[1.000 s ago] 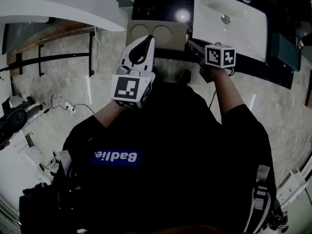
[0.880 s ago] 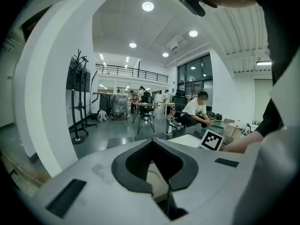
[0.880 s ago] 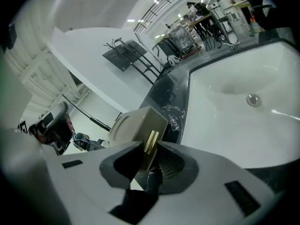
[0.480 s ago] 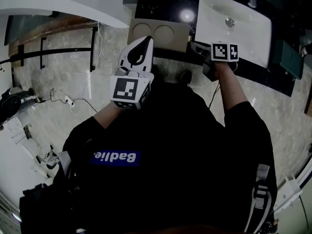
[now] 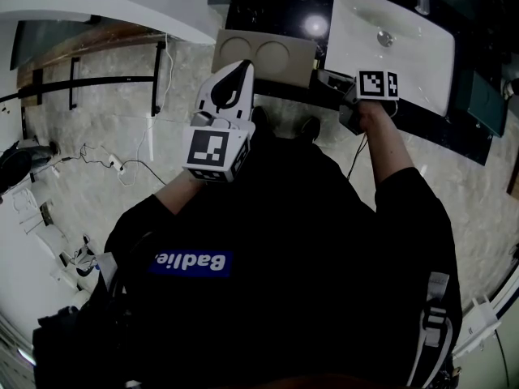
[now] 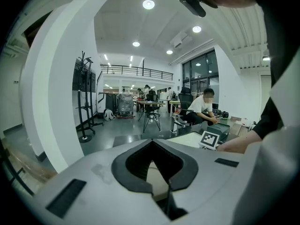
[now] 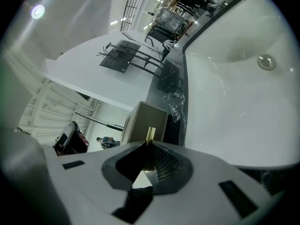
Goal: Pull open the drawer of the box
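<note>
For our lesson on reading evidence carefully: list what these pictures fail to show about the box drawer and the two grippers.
1. Drawer travel: the head view shows only the top of the box; its front is hidden beneath.
2. Drawer front: in the right gripper view, the right gripper, shut on the handle, covers its lower part.
3. Pale shape behind the shut left gripper, left gripper view: the jaws mask it.

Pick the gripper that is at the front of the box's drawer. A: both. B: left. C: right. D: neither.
C: the right gripper has its jaws closed on the pale handle at the box front, while the left gripper points out at the room, shut and empty.
</note>
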A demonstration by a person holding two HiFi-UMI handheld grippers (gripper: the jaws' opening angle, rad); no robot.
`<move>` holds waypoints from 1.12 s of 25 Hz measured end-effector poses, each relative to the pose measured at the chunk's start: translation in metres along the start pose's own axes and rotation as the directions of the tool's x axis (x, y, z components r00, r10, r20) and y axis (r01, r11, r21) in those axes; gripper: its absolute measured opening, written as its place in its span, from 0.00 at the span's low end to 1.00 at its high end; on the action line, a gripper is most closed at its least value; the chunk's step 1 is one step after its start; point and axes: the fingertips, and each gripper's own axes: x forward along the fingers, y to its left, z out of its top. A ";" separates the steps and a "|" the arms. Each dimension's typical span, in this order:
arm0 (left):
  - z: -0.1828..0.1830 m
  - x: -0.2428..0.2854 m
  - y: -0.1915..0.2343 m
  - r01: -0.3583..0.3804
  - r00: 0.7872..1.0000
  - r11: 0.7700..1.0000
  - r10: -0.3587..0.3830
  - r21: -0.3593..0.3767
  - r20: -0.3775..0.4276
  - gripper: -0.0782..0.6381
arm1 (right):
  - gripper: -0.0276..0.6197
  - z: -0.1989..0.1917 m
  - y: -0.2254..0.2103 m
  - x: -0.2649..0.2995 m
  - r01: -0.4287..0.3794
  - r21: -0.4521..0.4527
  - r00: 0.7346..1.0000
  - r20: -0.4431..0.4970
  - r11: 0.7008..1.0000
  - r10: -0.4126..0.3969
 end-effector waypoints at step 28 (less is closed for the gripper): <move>0.014 0.014 -0.056 0.075 0.997 0.997 -0.075 0.027 0.024 0.09 | 0.10 -0.006 -0.030 -0.086 0.081 -0.004 0.994 0.077 0.997 -0.081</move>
